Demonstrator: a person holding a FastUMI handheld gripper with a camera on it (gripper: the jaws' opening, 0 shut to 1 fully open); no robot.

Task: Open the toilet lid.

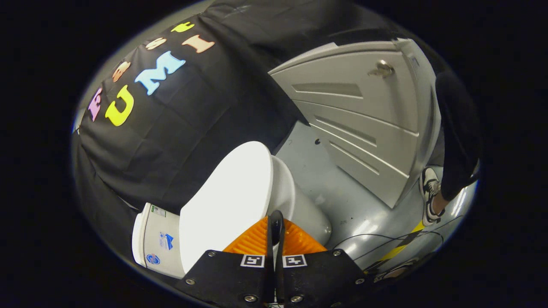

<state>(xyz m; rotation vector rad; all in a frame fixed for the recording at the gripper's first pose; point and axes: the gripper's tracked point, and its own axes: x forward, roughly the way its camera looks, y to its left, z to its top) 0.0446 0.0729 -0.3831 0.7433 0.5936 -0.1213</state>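
The white toilet lid (231, 201) lies broad and bright just ahead of my fingers, seen at a strong tilt. Its rim runs straight into the narrow slit between my two fingers, and a white sliver shows in that slit. My gripper (276, 222) is shut on the rim of the lid. The white bowl (299, 205) sits on the far side of the lid, close under it. The tank (156, 239) stands at the lid's hinge end, against the black cloth wall.
A grey panelled door (364, 124) with a metal handle (381, 69) stands beyond the toilet. A person's dark trouser leg (458, 137) and sneaker (430, 192) are beside it on the glossy grey floor (342, 192), where thin cables (385, 239) and yellow tape (402, 246) run.
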